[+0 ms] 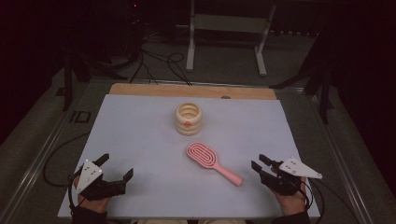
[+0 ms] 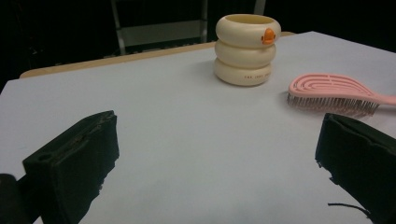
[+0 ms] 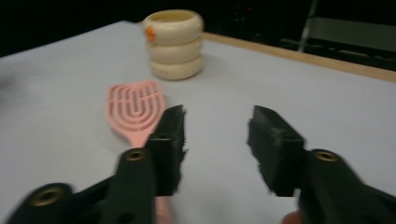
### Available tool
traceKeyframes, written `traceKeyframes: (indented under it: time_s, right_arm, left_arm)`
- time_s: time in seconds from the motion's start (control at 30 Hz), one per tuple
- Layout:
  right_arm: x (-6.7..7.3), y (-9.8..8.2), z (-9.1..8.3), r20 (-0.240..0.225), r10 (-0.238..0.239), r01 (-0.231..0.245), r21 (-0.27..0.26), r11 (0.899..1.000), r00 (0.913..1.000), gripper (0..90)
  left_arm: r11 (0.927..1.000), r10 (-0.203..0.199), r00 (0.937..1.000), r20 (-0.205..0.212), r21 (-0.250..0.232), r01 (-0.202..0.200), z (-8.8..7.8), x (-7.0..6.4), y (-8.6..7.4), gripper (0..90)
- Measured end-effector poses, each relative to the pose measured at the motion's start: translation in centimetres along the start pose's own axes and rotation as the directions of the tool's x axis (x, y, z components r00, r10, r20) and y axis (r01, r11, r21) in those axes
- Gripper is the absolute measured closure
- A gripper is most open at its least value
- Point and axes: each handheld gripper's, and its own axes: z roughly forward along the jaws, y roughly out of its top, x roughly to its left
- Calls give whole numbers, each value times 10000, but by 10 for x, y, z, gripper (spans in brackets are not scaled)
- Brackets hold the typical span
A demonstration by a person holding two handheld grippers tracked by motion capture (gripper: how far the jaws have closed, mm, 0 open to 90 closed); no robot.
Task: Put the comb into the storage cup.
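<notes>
Seen from the high view, my left claw [image 1: 114, 166] rested at the near left corner of the white table [image 1: 140, 140], its jaws spread wide and holding nothing, while my right claw [image 1: 260, 163] sat at the near right, jaws parted more narrowly and likewise empty. A cream ribbed cup [image 1: 188, 118] with a small orange mark stood upright near the middle of the table, toward the far side; a pink hairbrush [image 1: 212, 162] lay just in front of it, apart from it, its handle angled toward my right claw but not touching it. In the left gripper view, my two black jaws stood far apart over bare table [image 2: 187, 140], with the cup [image 2: 247, 49] ahead and the hairbrush [image 2: 334, 93] lying bristles down to its right. In the right gripper view, slightly blurred, my jaws were open with a clear gap, the hairbrush [image 3: 133, 109] lay beside and partly behind my left-hand jaw, and the cup [image 3: 175, 44] stood beyond it.
</notes>
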Motion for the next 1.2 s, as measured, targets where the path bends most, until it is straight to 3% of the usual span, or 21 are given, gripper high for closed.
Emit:
traceKeyframes:
  time_s: [0.1,0.23,0.37,0.73,0.8,1.2]
  right_arm:
    - [-10,-4,-5,48,317,-315,-314,9990,9995,373]
    - [-11,-8,-5,527,454,-426,-540,9976,9976,157]
    - [-10,-10,-3,596,438,-409,-499,9979,9973,88]
    - [-11,-14,-3,602,602,-563,-642,9963,9964,86]
    - [-12,-14,-4,514,886,-850,-690,9940,9947,86]
    - [-14,-13,-4,464,1062,-1035,-559,9931,9933,86]
  left_arm:
    - [10000,-3,10000,-17,7,3,0,1,0,3]
    - [10000,-36,10000,-13,-16,36,-1,1,0,3]
    - [10000,-53,10000,-7,-26,53,-1,1,0,3]
    - [10000,-18,10000,10,22,18,0,1,0,3]
    - [10000,-14,10000,22,35,14,0,1,0,3]
    - [10000,18,10000,36,63,-18,1,0,0,3]
